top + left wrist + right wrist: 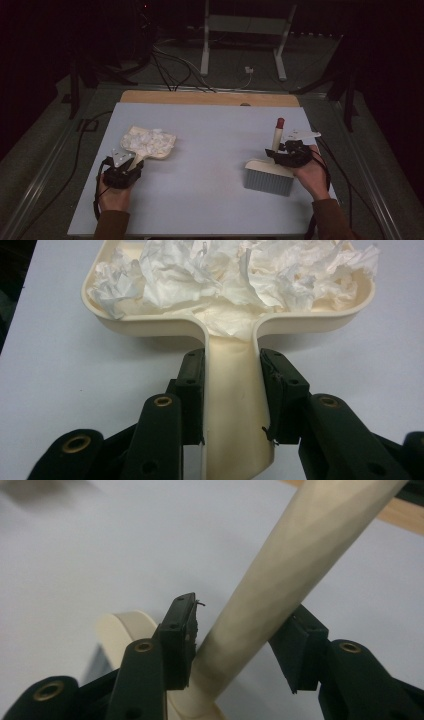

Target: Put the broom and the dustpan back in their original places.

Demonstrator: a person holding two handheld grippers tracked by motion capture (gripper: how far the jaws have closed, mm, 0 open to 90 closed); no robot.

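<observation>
Near the left edge of the desk (210, 125), in the high view, the left gripper (131, 161) is holding the dustpan (150, 142); the brush (270, 175) is standing near the right edge. In the left gripper view, the jaws are clenching the dustpan handle (232, 405), with crumpled paper (225, 275) inside. In the right gripper view, the jaws are standing released around the brush handle (280, 595); I think backing away straight is best, so the brush is not tipping.

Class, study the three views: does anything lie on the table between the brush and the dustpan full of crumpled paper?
Nothing visible does. In the high view the brush stands at the table's right, the dustpan with crumpled paper at its left, and the grey table top between them is bare.
</observation>
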